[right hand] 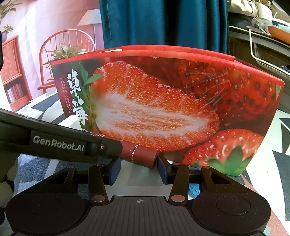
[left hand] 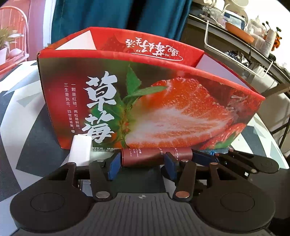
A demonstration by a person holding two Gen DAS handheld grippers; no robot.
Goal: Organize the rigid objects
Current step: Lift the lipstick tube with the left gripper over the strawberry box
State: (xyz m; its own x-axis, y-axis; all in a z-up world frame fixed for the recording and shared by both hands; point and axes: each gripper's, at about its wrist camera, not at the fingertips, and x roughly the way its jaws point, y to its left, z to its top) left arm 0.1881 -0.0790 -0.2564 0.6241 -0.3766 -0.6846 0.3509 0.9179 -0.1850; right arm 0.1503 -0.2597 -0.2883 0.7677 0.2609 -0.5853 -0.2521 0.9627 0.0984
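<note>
A dark red tube (left hand: 145,157) lies crosswise on the patterned table (left hand: 27,118), against the foot of a tall open strawberry-print box (left hand: 163,109). My left gripper (left hand: 142,163) is open with its jaws easing apart. Its left pad sits by the tube's left end, and its right pad stands in front of the tube without pressing. The right gripper's fingers (left hand: 204,158) reach the tube's right end. In the right wrist view my right gripper (right hand: 138,169) is shut on the tube (right hand: 141,154), which fills the gap slantwise. One of the left fingers (right hand: 101,147) hides its far end. The box (right hand: 163,109) towers behind.
A white block (left hand: 80,150) stands by the box's front, left of my left gripper. A blue item (right hand: 194,190) lies under the right gripper. Behind are a teal curtain (left hand: 117,14), a wire rack with clutter (left hand: 235,45) and a red chair (right hand: 67,45).
</note>
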